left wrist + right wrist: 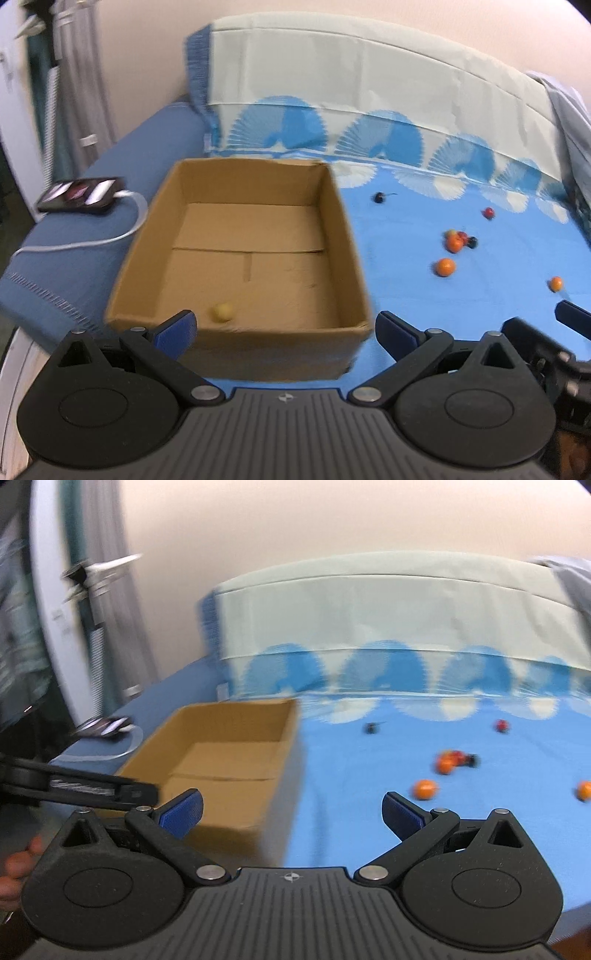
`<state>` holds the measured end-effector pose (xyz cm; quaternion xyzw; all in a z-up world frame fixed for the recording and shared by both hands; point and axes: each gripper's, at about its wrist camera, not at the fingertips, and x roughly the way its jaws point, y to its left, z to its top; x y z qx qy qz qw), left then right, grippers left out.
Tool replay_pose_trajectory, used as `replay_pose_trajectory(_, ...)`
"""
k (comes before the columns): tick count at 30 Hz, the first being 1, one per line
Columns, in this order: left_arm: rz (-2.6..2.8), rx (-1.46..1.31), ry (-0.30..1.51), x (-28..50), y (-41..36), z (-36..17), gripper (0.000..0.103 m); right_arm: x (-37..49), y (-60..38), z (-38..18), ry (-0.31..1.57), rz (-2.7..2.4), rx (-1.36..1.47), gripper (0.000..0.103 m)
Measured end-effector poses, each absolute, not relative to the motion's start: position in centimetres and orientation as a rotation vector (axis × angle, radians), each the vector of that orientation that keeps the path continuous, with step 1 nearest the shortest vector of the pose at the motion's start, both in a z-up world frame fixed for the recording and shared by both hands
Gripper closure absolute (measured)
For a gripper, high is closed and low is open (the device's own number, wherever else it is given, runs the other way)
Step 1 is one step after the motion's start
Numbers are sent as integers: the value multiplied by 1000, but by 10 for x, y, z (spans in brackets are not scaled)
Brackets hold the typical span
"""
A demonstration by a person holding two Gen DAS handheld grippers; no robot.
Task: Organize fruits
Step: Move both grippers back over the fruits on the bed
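An open cardboard box stands on the blue bedsheet, with one small yellow fruit on its floor near the front wall. My left gripper hovers open over the box's near edge, nothing between its fingers. My right gripper is open and empty, to the right of the box. Loose fruits lie on the sheet to the right: an orange one, a cluster of orange, red and dark ones, a red one, a dark one and another orange one.
A phone on a white charging cable lies on the darker blue blanket left of the box. A folded pale sheet rises behind. The right gripper's body shows at right; a hand shows at lower left.
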<state>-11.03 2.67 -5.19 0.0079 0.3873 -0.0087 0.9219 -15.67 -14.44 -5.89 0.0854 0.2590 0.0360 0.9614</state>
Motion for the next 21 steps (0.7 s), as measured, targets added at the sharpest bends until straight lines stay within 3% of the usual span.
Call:
replay_pose_trajectory(8, -188, 70, 849, -47, -68, -66, 0, -153, -268, -81, 511, -269, 259, 1)
replay_pose_trajectory(21, -330, 86, 1024, 115, -210, -155, 0, -74, -437, -155, 560, -574, 294, 1)
